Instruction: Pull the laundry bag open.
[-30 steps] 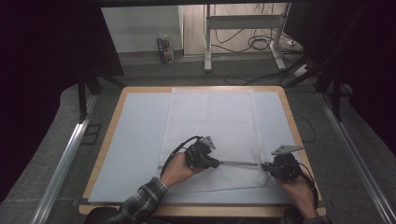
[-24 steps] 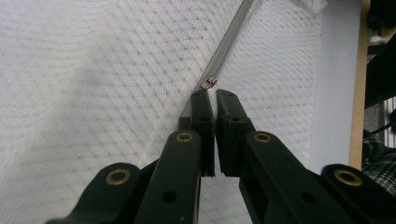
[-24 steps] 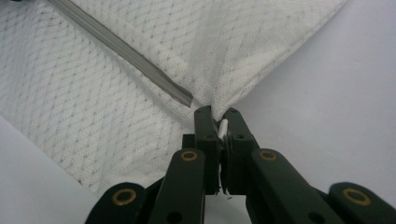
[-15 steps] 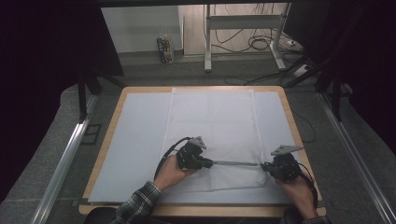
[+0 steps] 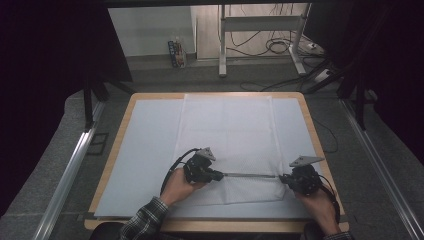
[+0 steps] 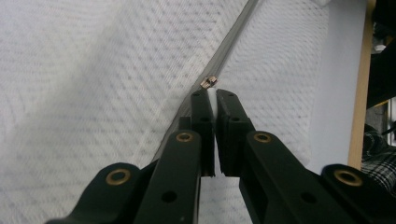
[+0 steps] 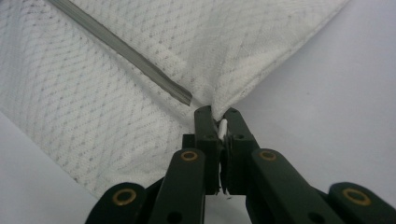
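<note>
A white mesh cloth lies flat on the table mat, with a grey zipper running across its near part. My left gripper is at the zipper's left end, shut on the white pull tab just behind the small brass slider. My right gripper is at the zipper's right end. In the right gripper view its jaws are shut on the cloth's edge, just past the zipper's end. Both grippers point toward each other along the zipper.
A pale mat covers the wooden table. Metal rails run along both sides of the table. A frame's legs and cables are on the floor beyond the far edge.
My left gripper has slid to the left along the zipper, away from the right gripper, and more grey zipper shows between them. The right gripper has stayed in place.
</note>
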Tool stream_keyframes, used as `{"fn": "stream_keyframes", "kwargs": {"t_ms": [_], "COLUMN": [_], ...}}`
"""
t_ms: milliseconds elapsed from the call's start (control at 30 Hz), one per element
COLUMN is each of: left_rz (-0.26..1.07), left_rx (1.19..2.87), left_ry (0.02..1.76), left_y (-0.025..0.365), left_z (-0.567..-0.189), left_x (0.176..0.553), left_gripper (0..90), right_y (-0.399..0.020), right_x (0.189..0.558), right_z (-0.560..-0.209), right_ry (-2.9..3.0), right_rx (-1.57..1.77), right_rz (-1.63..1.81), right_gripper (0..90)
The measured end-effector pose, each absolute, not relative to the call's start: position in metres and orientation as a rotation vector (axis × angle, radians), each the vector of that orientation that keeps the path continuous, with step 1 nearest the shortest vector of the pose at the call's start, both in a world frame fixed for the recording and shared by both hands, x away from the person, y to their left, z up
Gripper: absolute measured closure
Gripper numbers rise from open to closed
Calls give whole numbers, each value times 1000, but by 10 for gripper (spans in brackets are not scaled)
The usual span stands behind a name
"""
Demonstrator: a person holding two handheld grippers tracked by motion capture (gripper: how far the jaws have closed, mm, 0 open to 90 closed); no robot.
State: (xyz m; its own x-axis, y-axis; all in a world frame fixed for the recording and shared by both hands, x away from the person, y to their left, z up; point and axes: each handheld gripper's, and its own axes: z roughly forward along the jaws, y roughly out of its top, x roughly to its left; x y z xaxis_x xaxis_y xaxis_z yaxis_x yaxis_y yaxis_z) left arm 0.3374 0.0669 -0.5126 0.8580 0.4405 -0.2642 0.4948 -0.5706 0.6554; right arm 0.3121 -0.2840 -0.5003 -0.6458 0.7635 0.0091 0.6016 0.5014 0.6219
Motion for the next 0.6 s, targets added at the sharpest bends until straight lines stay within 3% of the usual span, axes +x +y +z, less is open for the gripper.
{"fn": "stream_keyframes", "kwargs": {"t_ms": [600], "left_rz": [-61], "left_rx": [2240], "left_ry": [769], "left_y": [94], "left_z": [-513], "left_x": [335], "left_gripper": [875], "right_y": [-289], "right_x": [311], "right_z": [-500], "right_ry": [2458], "right_rx": [1174], "right_rz": [861], "right_gripper": [865]}}
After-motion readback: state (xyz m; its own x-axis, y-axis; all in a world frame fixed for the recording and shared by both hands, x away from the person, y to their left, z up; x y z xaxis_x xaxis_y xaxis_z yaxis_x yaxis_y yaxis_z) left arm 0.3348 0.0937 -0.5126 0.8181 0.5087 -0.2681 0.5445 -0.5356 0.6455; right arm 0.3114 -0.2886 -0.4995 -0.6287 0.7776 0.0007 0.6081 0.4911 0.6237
